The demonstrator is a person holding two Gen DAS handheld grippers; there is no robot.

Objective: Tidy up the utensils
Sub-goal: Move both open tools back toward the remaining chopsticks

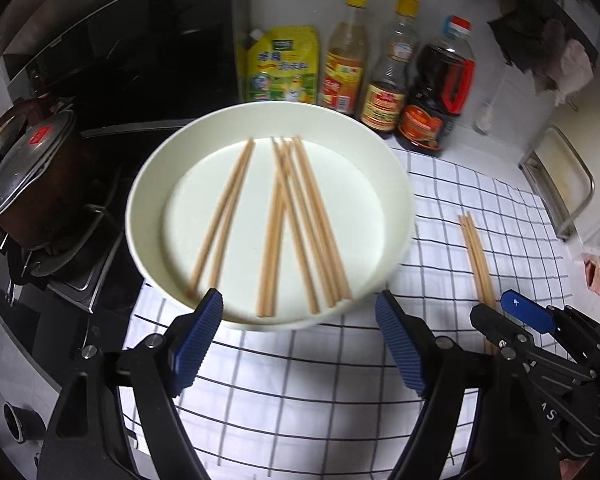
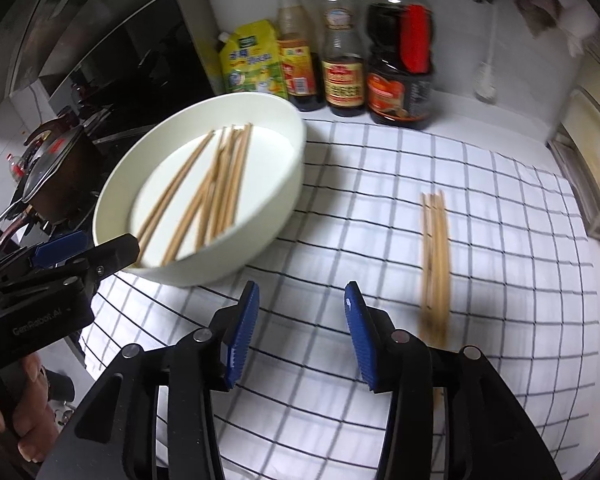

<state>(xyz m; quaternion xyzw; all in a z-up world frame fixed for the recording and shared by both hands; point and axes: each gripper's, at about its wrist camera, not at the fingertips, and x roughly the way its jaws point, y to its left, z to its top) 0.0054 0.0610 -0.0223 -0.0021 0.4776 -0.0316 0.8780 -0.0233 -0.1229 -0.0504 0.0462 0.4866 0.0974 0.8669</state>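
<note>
A white bowl (image 1: 148, 184) (image 2: 284, 184) holds several wooden chopsticks (image 1: 300, 224) (image 2: 216, 192) lying loose on its bottom. It stands on the left of a checked cloth (image 1: 300, 380) (image 2: 360, 208). A small bundle of chopsticks (image 1: 478, 256) (image 2: 436, 260) lies on the cloth to the right of the bowl. My left gripper (image 1: 299, 304) is open and empty at the bowl's near rim. My right gripper (image 2: 300, 292) is open and empty above the cloth, left of the bundle and apart from it. The left gripper also shows in the right wrist view (image 2: 100, 248).
A yellow pouch (image 1: 280, 66) and three sauce bottles (image 1: 384, 68) (image 2: 340, 40) stand against the back wall. A pot with a glass lid (image 1: 32, 172) sits on the stove at the left. A metal rack (image 1: 560, 184) stands at the right edge.
</note>
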